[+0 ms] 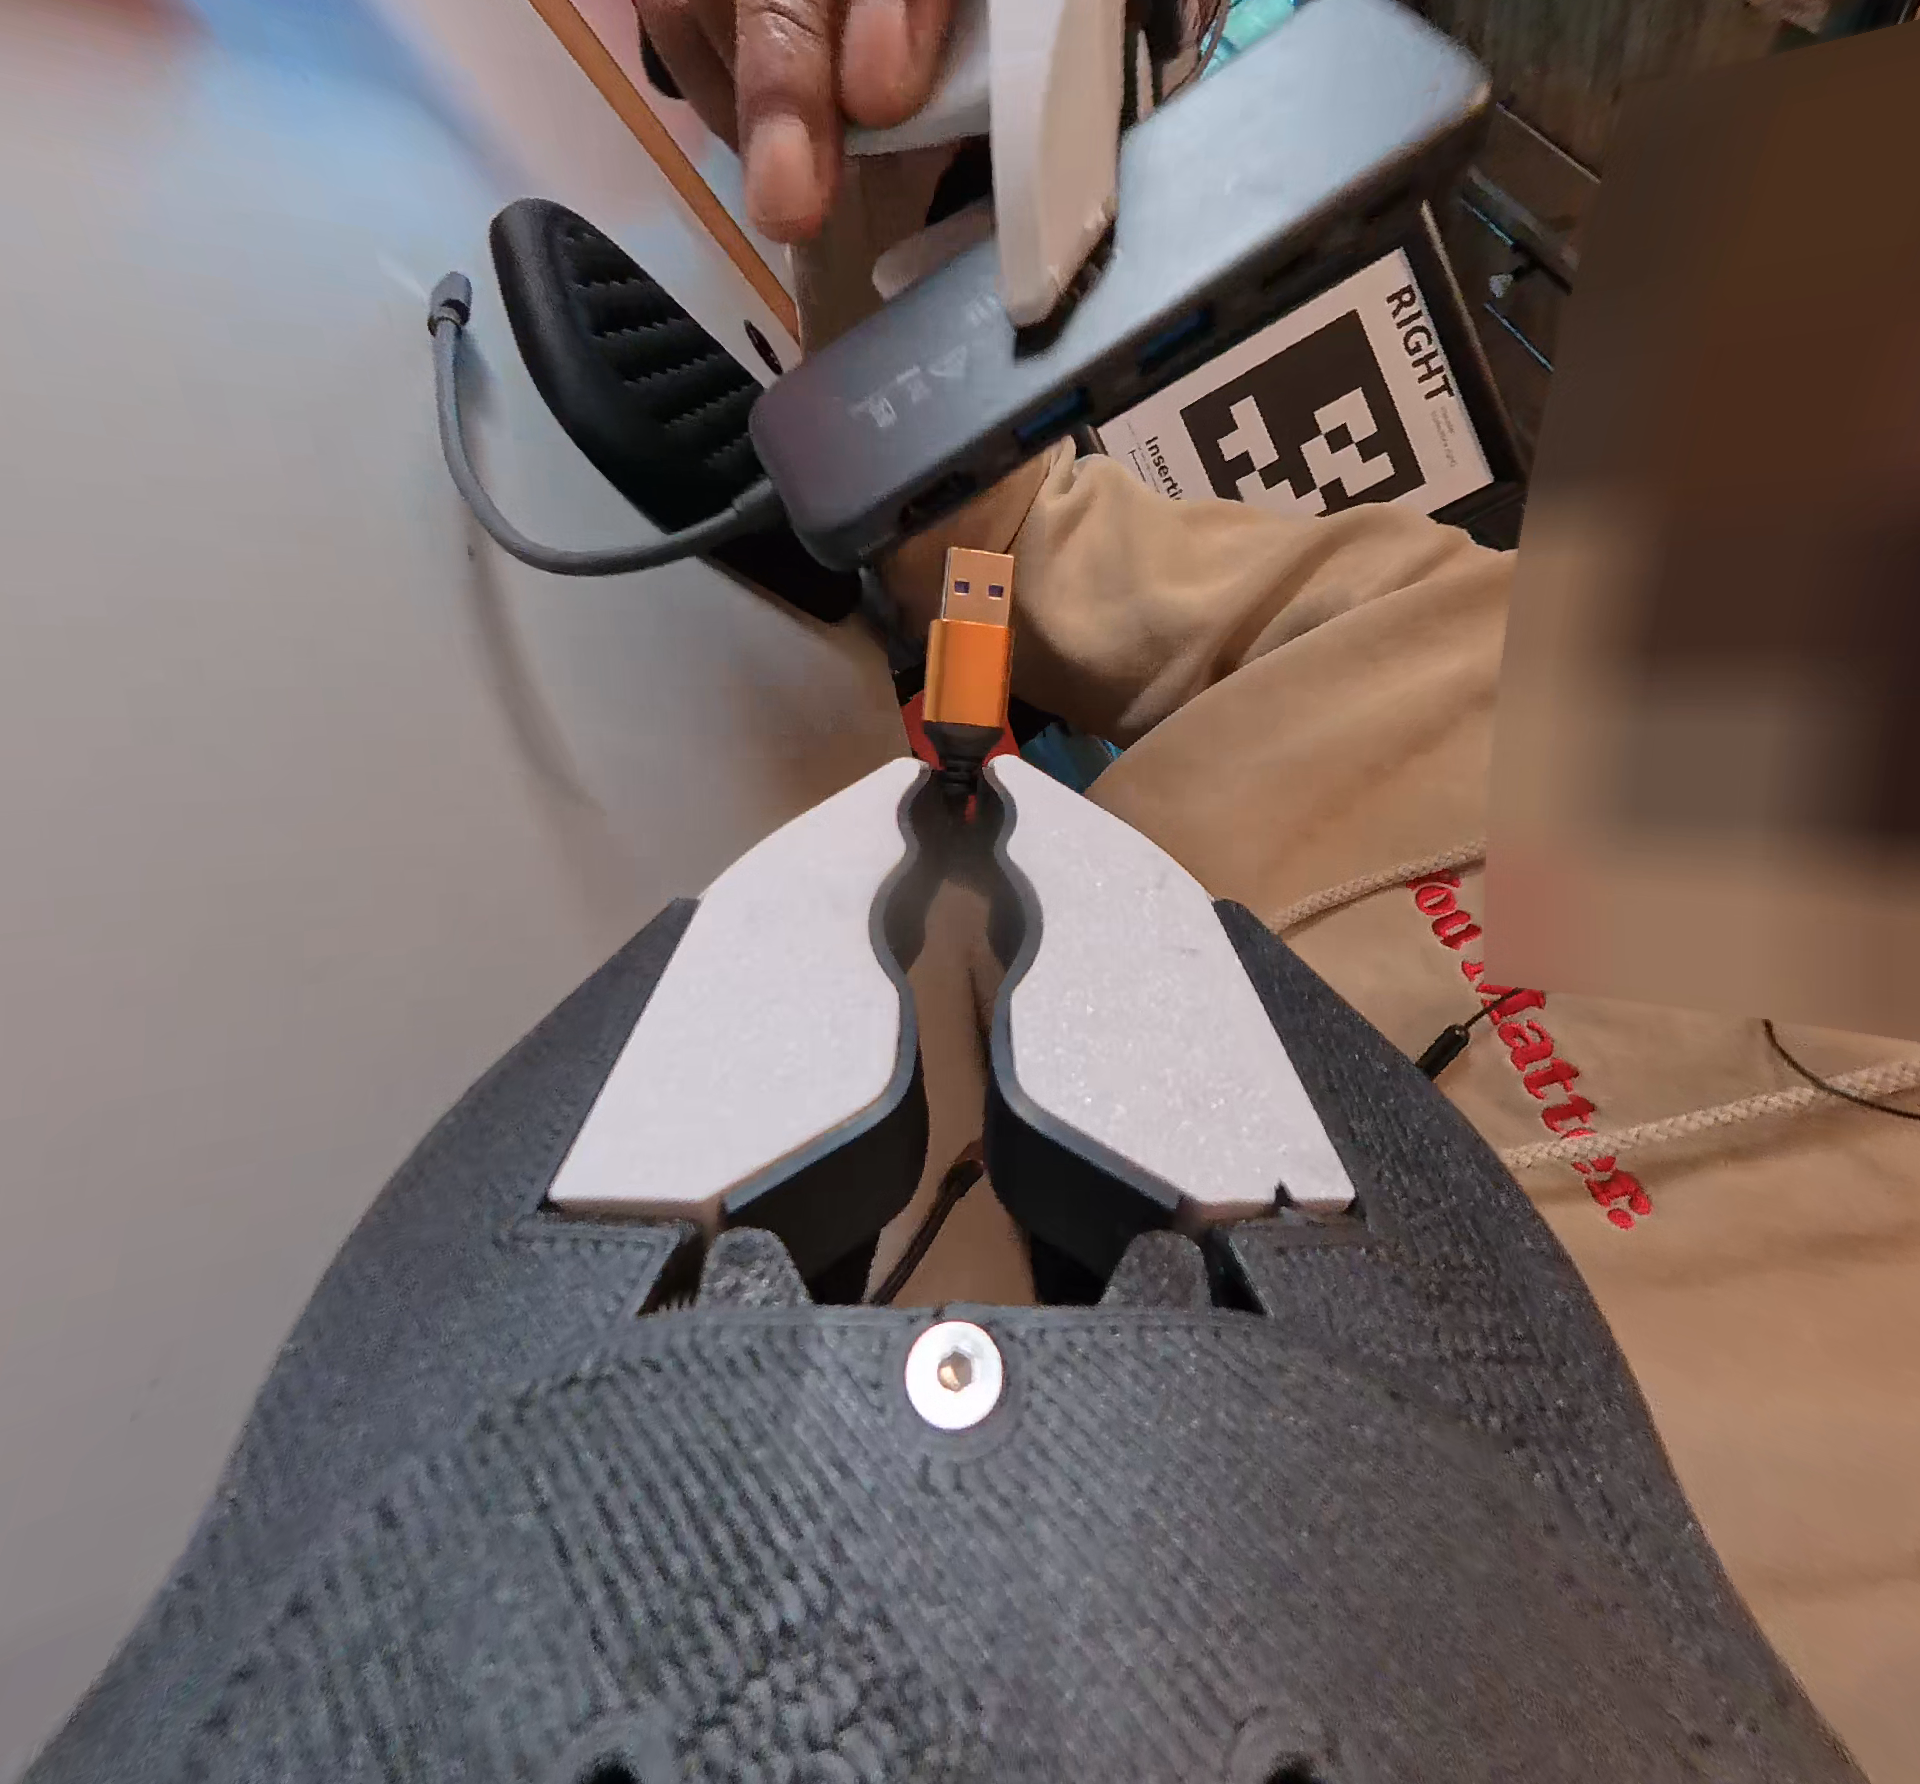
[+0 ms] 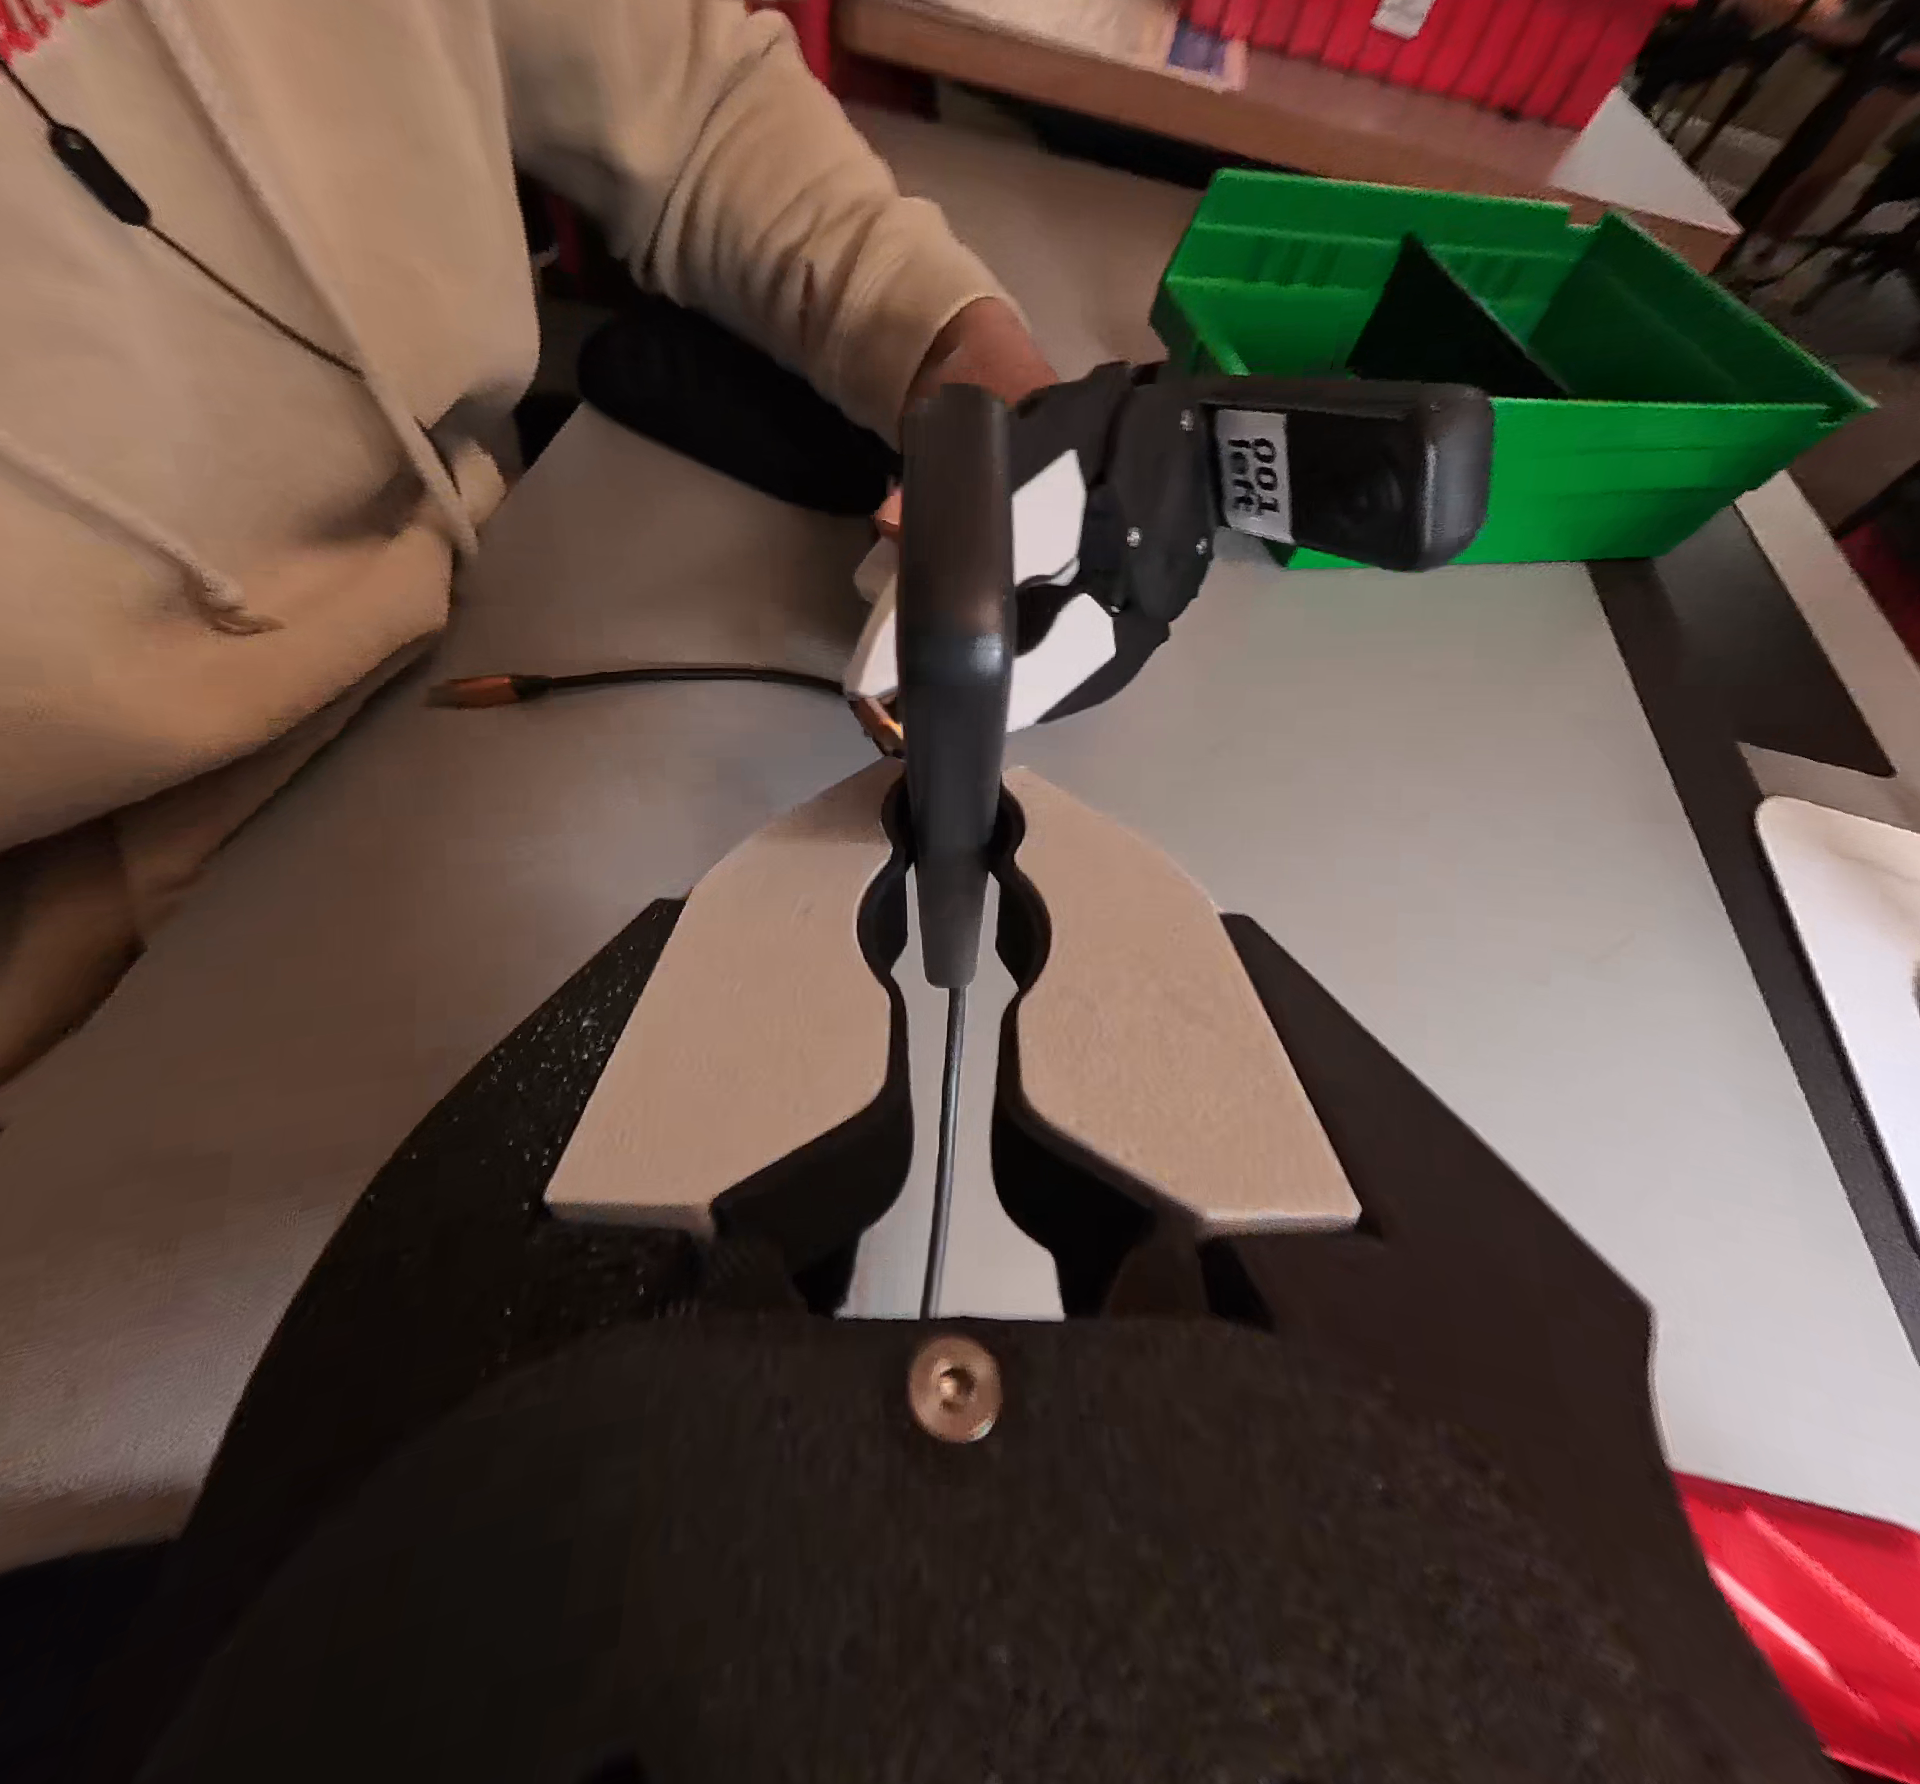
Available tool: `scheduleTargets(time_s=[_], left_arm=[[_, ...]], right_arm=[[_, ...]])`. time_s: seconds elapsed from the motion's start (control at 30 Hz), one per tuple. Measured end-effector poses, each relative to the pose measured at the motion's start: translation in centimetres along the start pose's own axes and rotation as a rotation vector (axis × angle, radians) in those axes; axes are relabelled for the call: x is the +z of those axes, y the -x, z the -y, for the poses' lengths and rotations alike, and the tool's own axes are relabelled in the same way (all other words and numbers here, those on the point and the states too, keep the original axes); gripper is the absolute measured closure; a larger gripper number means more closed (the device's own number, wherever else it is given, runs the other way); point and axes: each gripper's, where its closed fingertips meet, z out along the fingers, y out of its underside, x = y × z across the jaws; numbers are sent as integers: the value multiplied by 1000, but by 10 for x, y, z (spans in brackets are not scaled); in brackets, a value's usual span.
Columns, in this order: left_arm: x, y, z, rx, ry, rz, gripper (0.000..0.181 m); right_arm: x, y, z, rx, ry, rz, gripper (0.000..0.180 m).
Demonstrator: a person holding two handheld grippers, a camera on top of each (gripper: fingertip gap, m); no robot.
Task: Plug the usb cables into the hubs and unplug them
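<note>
USB plug held just short of the hub, both lifted off the surface

The orange-sleeved USB plug [image 1: 971,654] is pinched by its cable strain relief between the nearly closed fingers of the left gripper [image 1: 958,770], projecting straight ahead of the tips, just apart from the grey hub [image 1: 1122,280]. The hub is clamped edge-on between the closed fingers of the right gripper [image 2: 951,804], its own thin lead running back between them. The plug is judged light and rigid but its cable limp, so a hold on the metal sleeve would steer better; the smooth hub may slip. Beyond the fingers, a green bin [image 2: 1621,446] holds a dark divider; other contents cannot be told.
</note>
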Motion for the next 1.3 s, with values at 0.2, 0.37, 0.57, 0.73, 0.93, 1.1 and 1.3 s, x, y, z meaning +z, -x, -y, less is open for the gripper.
scheduleTargets(time_s=[0.2, 0.37, 0.57, 0.73, 0.93, 1.1, 1.3], left_arm=[[14, -9, 17, -29, 11, -42, 174], [22, -7, 25, -51, -5, -63, 174], [23, 3, 18, -117, -2, -85, 173], [23, 0, 15, -128, 16, -105, 173], [22, 5, 10, -173, 27, -107, 174], [29, 4, 2, -207, 58, -131, 174], [36, 1, -5, -257, 84, -193, 174]], right_arm=[[-18, -3, 11, -25, 38, 24, 168], [-32, -1, 1, 18, -21, 32, 168], [-28, 5, -14, 71, -32, 70, 168], [-20, 6, -23, 85, -2, 85, 167], [-11, 9, -29, 31, 89, 76, 168], [-6, 17, -33, -5, 159, 98, 168], [-6, 25, -33, -96, 248, 117, 168]])
